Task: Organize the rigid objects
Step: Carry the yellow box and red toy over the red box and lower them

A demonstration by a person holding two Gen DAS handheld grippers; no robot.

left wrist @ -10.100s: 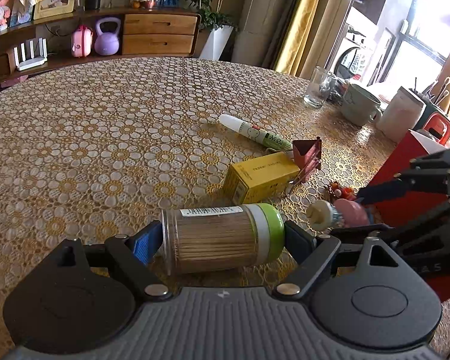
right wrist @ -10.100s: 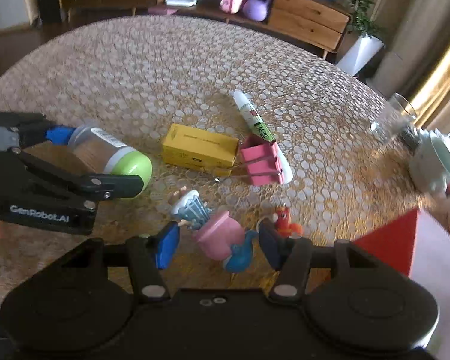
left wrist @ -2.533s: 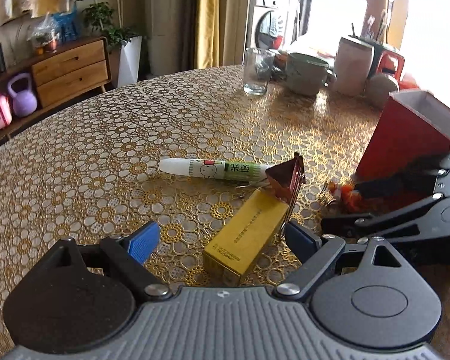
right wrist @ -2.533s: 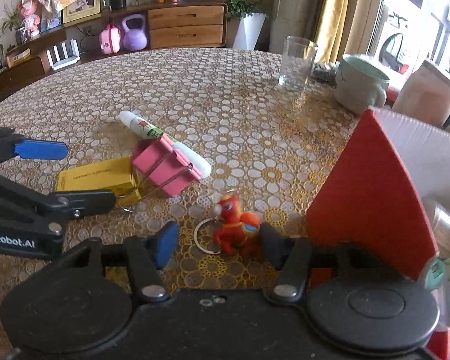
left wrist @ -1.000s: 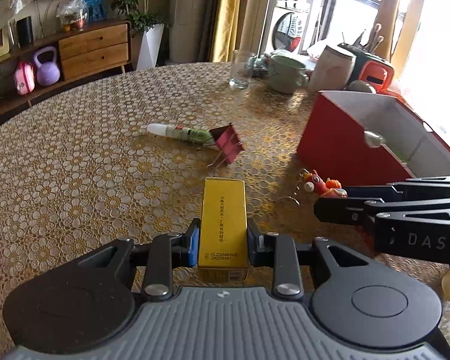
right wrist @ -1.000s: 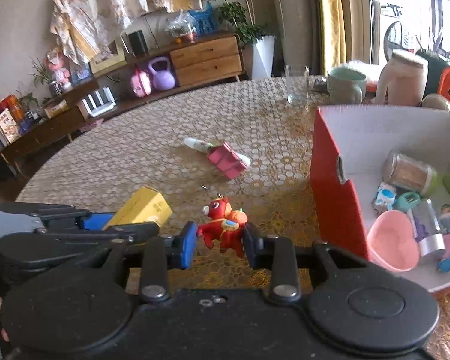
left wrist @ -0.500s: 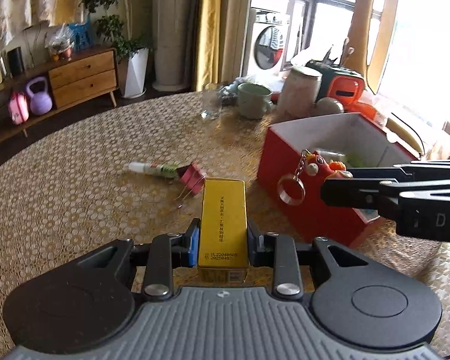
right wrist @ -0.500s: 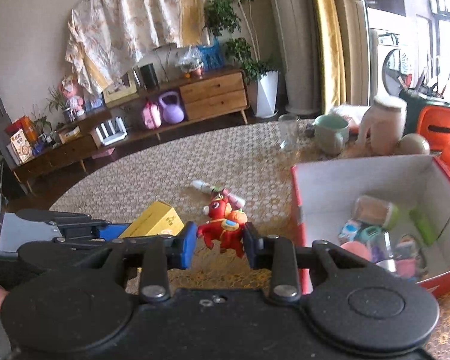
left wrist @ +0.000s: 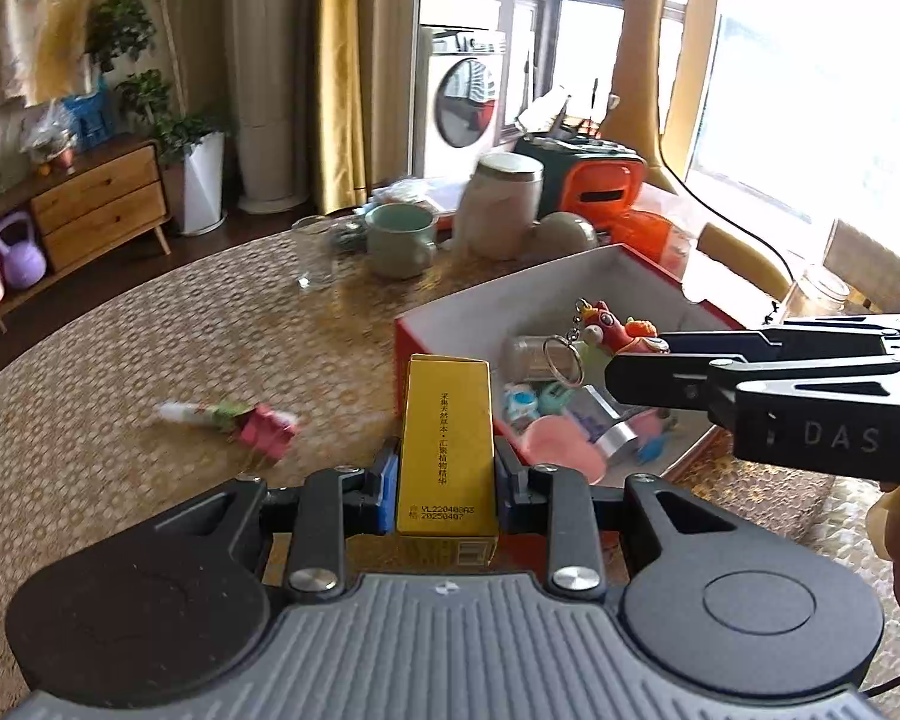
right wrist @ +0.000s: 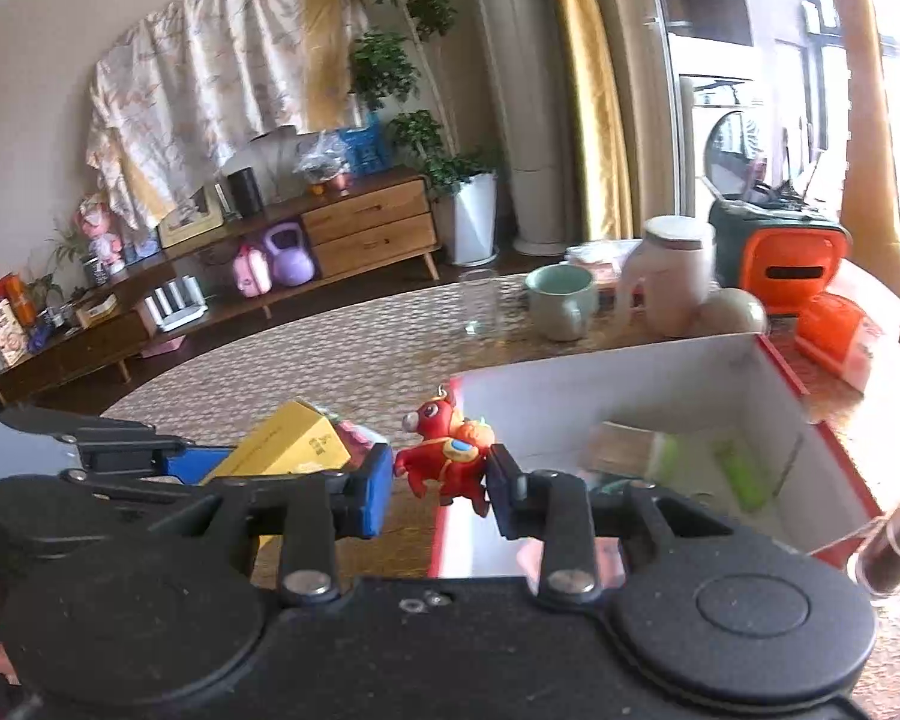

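left gripper [left wrist: 445, 480] pinches a yellow box [left wrist: 447, 450]; right gripper [right wrist: 438, 480] pinches a red toy keychain [right wrist: 444, 450], both above the red box [left wrist: 570, 288]. patterned table [left wrist: 120, 420], wooden sideboard [right wrist: 366, 228] behind.

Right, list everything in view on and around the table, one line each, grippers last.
yellow box: 1, yellow, held above table
red keychain figure: 1, red-orange, held over box edge
red box: 1, red outside, white inside, on table, holds small items
marker: 1, white-green, on table
binder clip: 1, pink, beside marker
glass: 1, clear, far side
mug: 1, pale green, far side
left gripper: 1, black, shut on yellow box
right gripper: 1, black, shut on figure
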